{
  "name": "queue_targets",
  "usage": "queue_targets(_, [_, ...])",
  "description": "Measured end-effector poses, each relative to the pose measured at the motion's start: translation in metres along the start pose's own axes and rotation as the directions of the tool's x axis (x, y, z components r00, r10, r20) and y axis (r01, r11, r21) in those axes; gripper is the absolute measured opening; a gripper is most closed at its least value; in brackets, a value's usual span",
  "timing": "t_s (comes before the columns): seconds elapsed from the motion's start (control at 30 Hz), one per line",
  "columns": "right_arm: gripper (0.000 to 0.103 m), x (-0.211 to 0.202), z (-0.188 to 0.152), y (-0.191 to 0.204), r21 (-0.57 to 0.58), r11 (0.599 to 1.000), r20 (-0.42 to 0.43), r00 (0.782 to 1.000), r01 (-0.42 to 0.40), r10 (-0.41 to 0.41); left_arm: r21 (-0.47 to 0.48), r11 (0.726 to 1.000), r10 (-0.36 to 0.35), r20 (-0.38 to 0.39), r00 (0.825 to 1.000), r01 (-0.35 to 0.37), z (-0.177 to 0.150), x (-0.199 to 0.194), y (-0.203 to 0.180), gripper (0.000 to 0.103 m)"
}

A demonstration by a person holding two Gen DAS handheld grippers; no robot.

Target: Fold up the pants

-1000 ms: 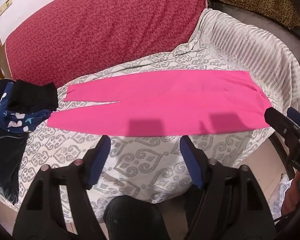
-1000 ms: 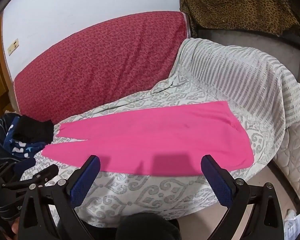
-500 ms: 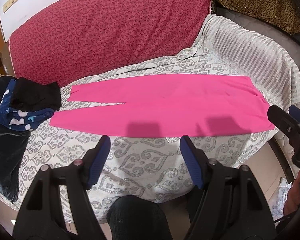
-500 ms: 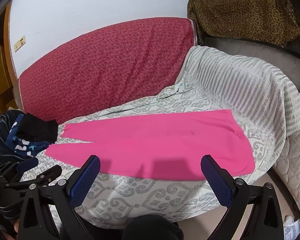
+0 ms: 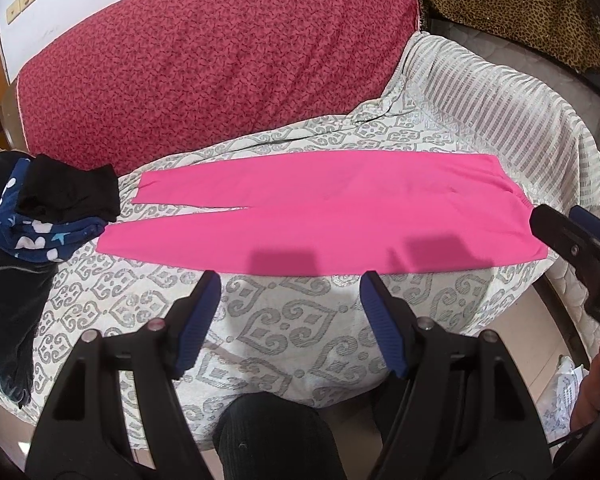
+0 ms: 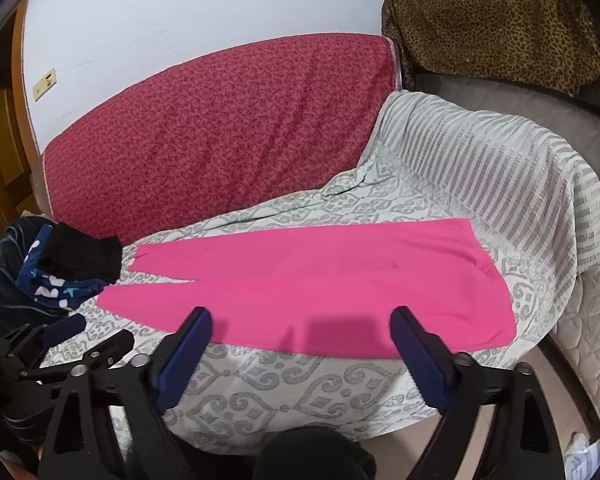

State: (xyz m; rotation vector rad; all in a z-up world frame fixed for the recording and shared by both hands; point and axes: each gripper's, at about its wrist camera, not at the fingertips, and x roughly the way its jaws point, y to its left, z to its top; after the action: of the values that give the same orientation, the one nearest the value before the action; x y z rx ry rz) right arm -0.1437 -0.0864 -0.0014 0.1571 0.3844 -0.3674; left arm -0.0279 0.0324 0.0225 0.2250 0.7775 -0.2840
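Bright pink pants lie flat on a grey-patterned cloth, legs to the left and waist to the right. They also show in the right wrist view. My left gripper is open and empty, hovering just in front of the pants' near edge. My right gripper is open and empty, above the near edge of the pants. The right gripper also shows at the right edge of the left wrist view, beside the waist. The left gripper shows at the lower left of the right wrist view.
A pile of dark clothes with a black piece on top lies left of the pant legs. A red patterned cushion stands behind. A striped cloth covers the right side. The cloth's front edge drops to the floor.
Both grippers have drawn back and risen slightly, so the pants sit lower in each view. Both stay open. The pants have not moved.
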Motion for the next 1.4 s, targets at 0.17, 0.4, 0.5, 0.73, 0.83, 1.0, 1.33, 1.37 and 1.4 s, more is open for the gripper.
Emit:
queue_targets(0.17, [0.077, 0.004, -0.002, 0.0, 0.012, 1.0, -0.02, 1.0, -0.007, 0.008, -0.004, 1.0, -0.006, -0.002, 1.0, 0.006, -0.003, 0.003, 0.004, 0.072])
queue_targets(0.4, [0.07, 0.007, -0.004, 0.0, 0.02, 1.0, -0.035, 0.999, -0.012, 0.013, -0.016, 1.0, -0.015, -0.006, 1.0, 0.015, -0.007, 0.006, 0.008, 0.072])
queue_targets(0.5, [0.07, 0.008, -0.005, 0.001, 0.021, 1.0, -0.039, 0.999, -0.012, 0.013, -0.018, 1.0, -0.018, -0.01, 1.0, 0.017, -0.008, 0.008, 0.009, 0.072])
queue_targets(0.73, [0.069, 0.013, -0.006, 0.001, 0.029, 0.999, -0.054, 0.998, -0.018, 0.019, -0.024, 1.0, -0.02, -0.018, 1.0, 0.02, -0.01, 0.012, 0.012, 0.072])
queue_targets(0.83, [0.069, 0.015, -0.007, 0.001, 0.033, 0.999, -0.061, 0.998, -0.02, 0.022, -0.031, 0.999, -0.023, -0.023, 0.999, 0.022, -0.011, 0.014, 0.014, 0.072])
queue_targets(1.0, [0.069, 0.017, -0.008, 0.003, 0.037, 0.999, -0.069, 0.997, -0.017, 0.019, -0.035, 0.999, -0.023, -0.03, 0.999, 0.022, -0.012, 0.017, 0.015, 0.072])
queue_targets(1.33, [0.069, 0.022, -0.009, 0.001, 0.044, 0.999, -0.089, 0.996, -0.015, 0.019, -0.034, 0.999, -0.022, -0.027, 0.999, 0.021, -0.011, 0.018, 0.015, 0.072])
queue_targets(1.37, [0.069, 0.022, -0.009, 0.001, 0.045, 0.999, -0.09, 0.996, -0.016, 0.02, -0.034, 0.999, -0.021, -0.027, 0.999, 0.02, -0.011, 0.019, 0.015, 0.072])
queue_targets(1.4, [0.069, 0.023, -0.009, 0.001, 0.047, 0.999, -0.093, 0.995, -0.017, 0.022, -0.034, 0.999, -0.021, -0.029, 0.999, 0.02, -0.011, 0.02, 0.016, 0.072])
